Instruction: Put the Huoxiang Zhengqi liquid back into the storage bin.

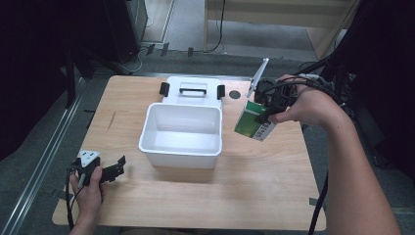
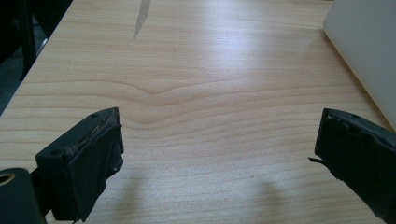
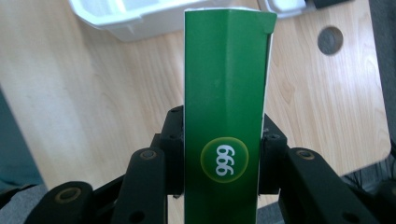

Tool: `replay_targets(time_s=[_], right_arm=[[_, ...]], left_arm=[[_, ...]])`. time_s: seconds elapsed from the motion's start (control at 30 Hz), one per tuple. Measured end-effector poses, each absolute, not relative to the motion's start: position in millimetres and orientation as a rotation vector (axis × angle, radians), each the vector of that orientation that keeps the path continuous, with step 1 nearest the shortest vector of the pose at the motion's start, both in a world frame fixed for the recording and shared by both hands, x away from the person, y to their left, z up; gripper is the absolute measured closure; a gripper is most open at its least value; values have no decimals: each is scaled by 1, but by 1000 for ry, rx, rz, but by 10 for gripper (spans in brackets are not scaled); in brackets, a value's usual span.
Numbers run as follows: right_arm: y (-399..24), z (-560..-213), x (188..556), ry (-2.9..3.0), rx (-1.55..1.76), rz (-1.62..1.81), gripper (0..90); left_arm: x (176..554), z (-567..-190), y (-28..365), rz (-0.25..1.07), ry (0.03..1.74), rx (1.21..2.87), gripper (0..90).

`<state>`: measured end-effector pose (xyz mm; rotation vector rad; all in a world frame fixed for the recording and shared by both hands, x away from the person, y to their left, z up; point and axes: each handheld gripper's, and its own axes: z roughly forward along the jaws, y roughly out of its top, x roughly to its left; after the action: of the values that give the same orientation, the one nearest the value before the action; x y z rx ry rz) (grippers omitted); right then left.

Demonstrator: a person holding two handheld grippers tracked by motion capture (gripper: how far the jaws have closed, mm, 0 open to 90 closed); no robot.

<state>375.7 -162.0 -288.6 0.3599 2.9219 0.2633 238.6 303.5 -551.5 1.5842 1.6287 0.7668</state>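
Just tall green box (image 3: 224, 116) w/ "999" logo

We see a light wooden table (image 1: 274, 166) carrying a white open bin (image 1: 181, 129) at its middle, with the bin's lid (image 1: 193, 89) lying flat just behind it.

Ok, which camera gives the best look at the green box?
The right gripper view: the green box is close, clamped between the right gripper jaws. The high view shows it small and tilted beside the white bin.
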Motion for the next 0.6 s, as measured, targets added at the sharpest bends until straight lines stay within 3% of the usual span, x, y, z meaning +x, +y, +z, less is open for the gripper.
replay_targets(time_s=[0.6], right_arm=[[-113, -261, 371, 2962, 204, 324, 644]], left_arm=[[238, -551, 304, 762, 1630, 1588, 20]])
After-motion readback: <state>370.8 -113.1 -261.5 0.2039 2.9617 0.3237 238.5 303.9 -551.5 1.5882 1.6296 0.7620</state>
